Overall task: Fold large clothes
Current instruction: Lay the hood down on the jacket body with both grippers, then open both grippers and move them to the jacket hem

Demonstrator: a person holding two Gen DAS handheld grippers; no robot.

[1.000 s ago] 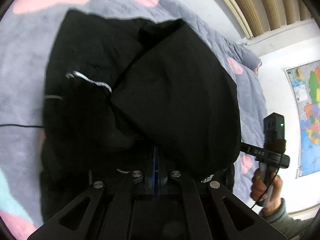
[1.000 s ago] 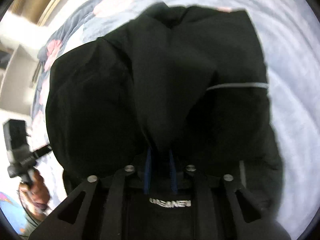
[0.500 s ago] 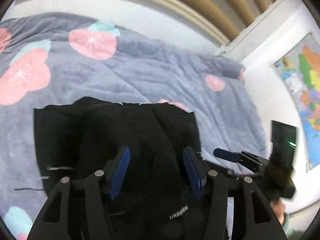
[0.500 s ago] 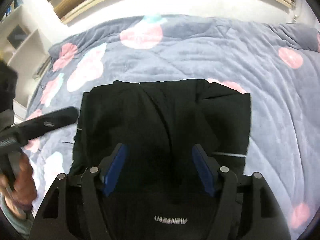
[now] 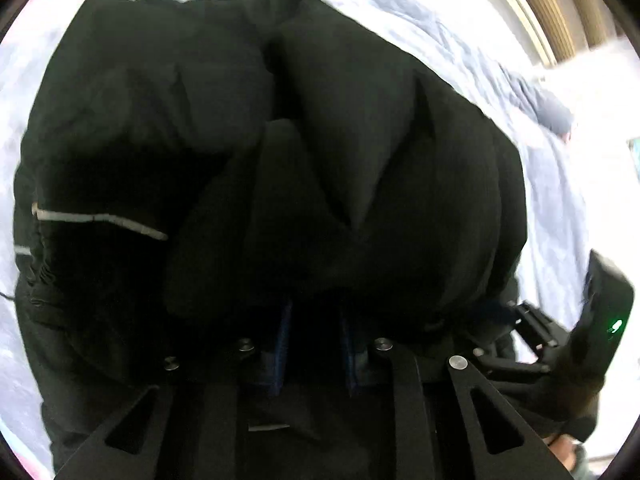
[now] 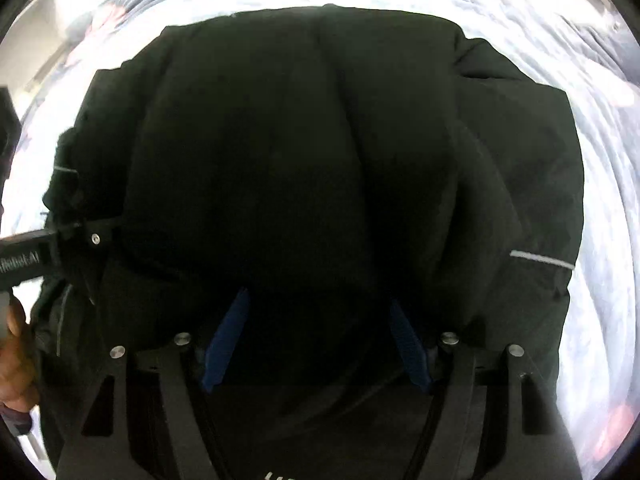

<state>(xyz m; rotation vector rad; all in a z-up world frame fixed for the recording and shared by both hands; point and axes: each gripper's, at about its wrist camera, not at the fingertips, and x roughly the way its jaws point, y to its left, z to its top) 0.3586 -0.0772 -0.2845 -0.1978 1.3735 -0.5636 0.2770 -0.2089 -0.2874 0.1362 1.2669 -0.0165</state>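
Black jacket [image 5: 360,160] bunched in a thick heap on the grey quilted bed [image 5: 552,220], filling most of both wrist views. Thin reflective stripe [image 5: 104,220] on the heap's left side.

Left gripper [image 5: 315,320] pointing steeply down into the near edge of the heap. Blue fingers [image 5: 282,344] just drawn in to a narrow gap, tips buried under an overhanging fold. Dark cloth in the gap, but cannot tell whether actually pinched.

Right gripper [image 6: 320,304] likewise angled down at the near edge of the jacket [image 6: 320,140]. Blue fingers [image 6: 224,344] just spread wide, now well apart. Bulk of the cloth bulging over and between them, neither pad visibly pressing on it, so nothing gripped.

Seen from the right wrist view: bright quilt [image 6: 608,240] ringing the jacket, another stripe [image 6: 540,259] at the right. At the left edge, a hand [image 6: 16,352].
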